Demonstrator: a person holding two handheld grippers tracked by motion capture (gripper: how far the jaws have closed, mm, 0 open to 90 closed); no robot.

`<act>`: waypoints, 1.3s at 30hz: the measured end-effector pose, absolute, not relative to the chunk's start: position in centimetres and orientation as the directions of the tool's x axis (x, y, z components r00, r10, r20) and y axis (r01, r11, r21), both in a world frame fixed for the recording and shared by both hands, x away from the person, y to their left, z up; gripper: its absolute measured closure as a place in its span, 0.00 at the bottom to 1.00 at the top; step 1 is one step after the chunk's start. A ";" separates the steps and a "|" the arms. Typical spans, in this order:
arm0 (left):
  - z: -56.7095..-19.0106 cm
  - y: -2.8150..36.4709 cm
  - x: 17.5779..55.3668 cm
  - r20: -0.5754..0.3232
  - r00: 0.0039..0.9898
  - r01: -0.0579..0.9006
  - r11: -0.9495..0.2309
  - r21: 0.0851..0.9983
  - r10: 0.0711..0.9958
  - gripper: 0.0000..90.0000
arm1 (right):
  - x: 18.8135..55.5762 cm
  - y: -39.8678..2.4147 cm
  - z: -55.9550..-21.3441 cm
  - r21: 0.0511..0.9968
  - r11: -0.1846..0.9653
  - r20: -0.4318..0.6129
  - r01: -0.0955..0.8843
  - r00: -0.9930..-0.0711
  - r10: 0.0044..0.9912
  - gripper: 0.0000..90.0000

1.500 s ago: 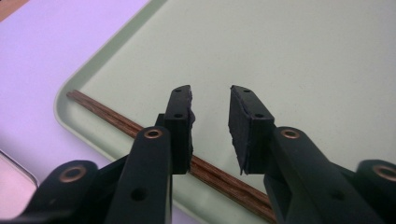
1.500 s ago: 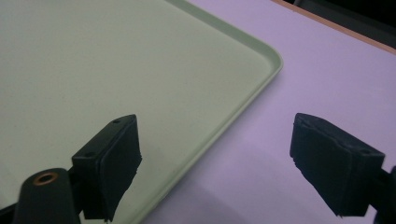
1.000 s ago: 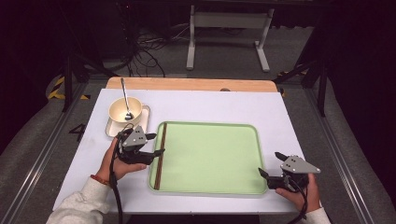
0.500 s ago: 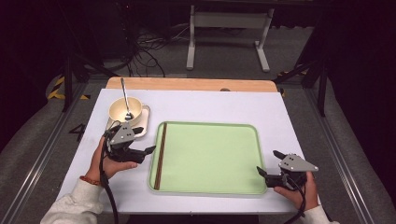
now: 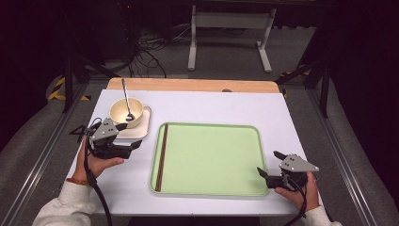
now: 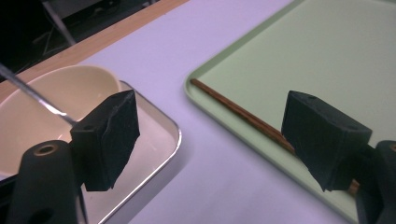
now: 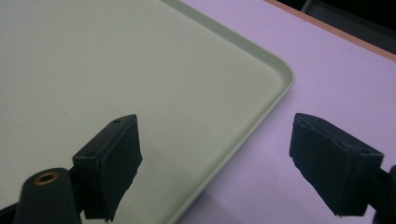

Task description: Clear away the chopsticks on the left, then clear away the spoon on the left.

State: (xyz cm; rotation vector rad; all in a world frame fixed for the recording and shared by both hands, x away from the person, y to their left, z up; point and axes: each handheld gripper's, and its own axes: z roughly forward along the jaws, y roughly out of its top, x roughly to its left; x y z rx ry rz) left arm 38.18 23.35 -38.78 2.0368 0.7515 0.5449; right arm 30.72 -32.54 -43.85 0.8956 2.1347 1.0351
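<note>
At the left edge of the surface (image 5: 211, 101): I am holding my left hand-held gripper (image 5: 133, 146) between the small tray and the green tray.
Left hand-held gripper's jaws: they have just been opening and are standing wide apart, gripping nothing.
Bowl (image 5: 126, 112): it is sitting on the small metal tray (image 5: 141, 129), with a spoon (image 5: 125, 96) leaning in it, just beyond my left hand-held gripper.
Chopsticks (image 5: 161, 156): they are lying inside the green tray (image 5: 211, 160), along its left rim, just beside my open jaws.
Right hand-held gripper (image 5: 267, 165): I am resting it at the green tray's near right corner, jaws spread wide and holding nothing, one over the tray and one over the surface.
</note>
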 end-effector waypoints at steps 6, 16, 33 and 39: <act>-38.7 24.3 39.0 0.080 0.700 0.321 -0.413 0.853 0.709 0.21 | 30.6 -32.6 -43.8 0.828 0.465 -0.211 0.312 -0.596 0.775 0.19; -38.9 25.7 40.8 0.063 0.663 0.368 -0.398 0.840 0.746 0.21 | 30.5 -32.7 -43.9 0.830 0.459 -0.203 0.315 -0.596 0.777 0.19; -38.5 26.5 46.3 0.054 0.633 0.464 -0.435 0.772 0.772 0.47 | 30.3 -32.8 -44.1 0.826 0.462 -0.202 0.324 -0.594 0.779 0.19; -39.1 26.5 49.5 -0.004 0.565 0.575 -0.391 0.719 0.825 0.62 | 30.3 -32.9 -44.3 0.825 0.458 -0.196 0.332 -0.593 0.781 0.19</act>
